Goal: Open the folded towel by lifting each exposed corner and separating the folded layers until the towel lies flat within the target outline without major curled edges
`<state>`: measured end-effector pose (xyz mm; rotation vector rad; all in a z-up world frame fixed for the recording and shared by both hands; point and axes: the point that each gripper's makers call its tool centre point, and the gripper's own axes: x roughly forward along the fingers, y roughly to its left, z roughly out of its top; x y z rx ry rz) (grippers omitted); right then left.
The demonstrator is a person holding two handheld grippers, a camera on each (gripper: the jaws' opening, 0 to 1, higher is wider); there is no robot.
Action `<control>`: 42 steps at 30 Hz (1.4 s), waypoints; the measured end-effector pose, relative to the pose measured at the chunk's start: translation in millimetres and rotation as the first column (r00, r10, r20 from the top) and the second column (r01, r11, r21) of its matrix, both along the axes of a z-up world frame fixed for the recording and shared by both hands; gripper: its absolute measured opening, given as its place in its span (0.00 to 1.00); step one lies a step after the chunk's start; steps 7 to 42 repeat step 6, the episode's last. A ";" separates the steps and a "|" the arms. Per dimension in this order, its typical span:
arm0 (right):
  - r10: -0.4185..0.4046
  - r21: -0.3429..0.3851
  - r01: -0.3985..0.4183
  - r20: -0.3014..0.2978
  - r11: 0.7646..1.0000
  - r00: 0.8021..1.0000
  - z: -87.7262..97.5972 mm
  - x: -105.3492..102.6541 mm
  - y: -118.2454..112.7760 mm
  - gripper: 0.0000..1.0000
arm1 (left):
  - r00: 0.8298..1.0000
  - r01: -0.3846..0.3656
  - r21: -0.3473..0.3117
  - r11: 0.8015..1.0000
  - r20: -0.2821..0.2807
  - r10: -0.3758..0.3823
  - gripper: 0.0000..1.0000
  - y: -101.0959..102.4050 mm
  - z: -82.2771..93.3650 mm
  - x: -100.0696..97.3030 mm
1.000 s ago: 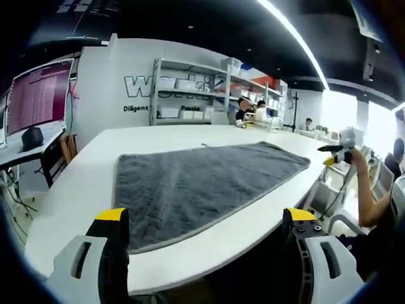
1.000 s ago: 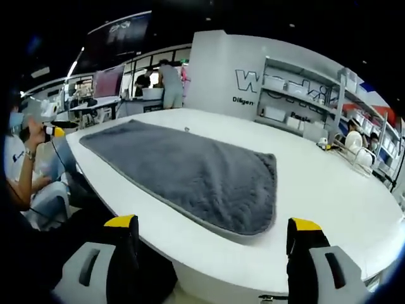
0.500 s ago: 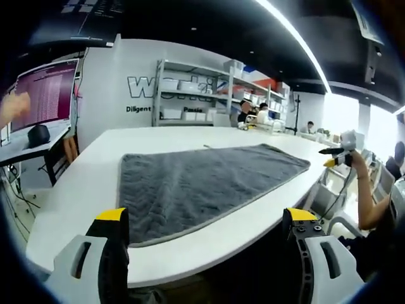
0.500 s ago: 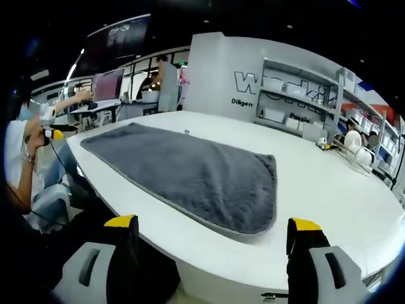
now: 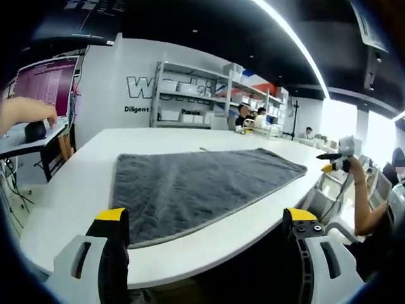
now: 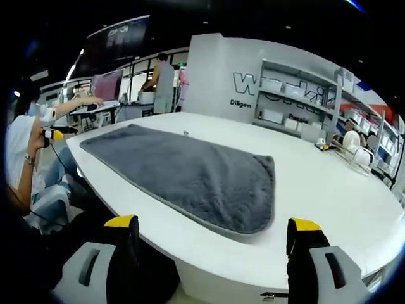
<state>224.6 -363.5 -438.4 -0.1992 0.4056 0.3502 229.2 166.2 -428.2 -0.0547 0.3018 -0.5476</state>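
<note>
**Left gripper view: towel lies spread, both grippers held back off the table edge**

Grey towel [image 5: 196,187] lies on the white table [image 5: 82,190], near its front edge, long side running along that edge. From the right gripper view the towel [image 6: 190,174] looks smooth, its near corner rounded and slightly thick; whether a folded layer remains underneath cannot be told. No target outline is discernible on the tabletop.

Left gripper [image 5: 205,218] hangs short of the table edge, jaws wide apart, nothing between them. Right gripper [image 6: 215,228] likewise, jaws spread and empty, well apart from the cloth.

Judgement: step in hand is either the approach to a first corner or a check of a finished spread. The next move calls for bringing one gripper down to the nearest corner and pinching only the top layer.

Background: shelving [image 5: 190,95], seated people at other desks.
</note>
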 end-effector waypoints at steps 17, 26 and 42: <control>0.003 0.006 -0.003 0.012 1.000 1.000 2.4 -2.0 1.2 0.99 | 1.000 0.003 -0.008 1.000 -0.003 -0.003 0.99 -1.6 -1.4 -1.9; 0.003 0.006 -0.003 0.012 1.000 1.000 2.4 -2.0 1.2 0.99 | 1.000 0.003 -0.008 1.000 -0.003 -0.003 0.99 -1.6 -1.4 -1.9; 0.003 0.006 -0.003 0.012 1.000 1.000 2.4 -2.0 1.2 0.99 | 1.000 0.003 -0.008 1.000 -0.003 -0.003 0.99 -1.6 -1.4 -1.9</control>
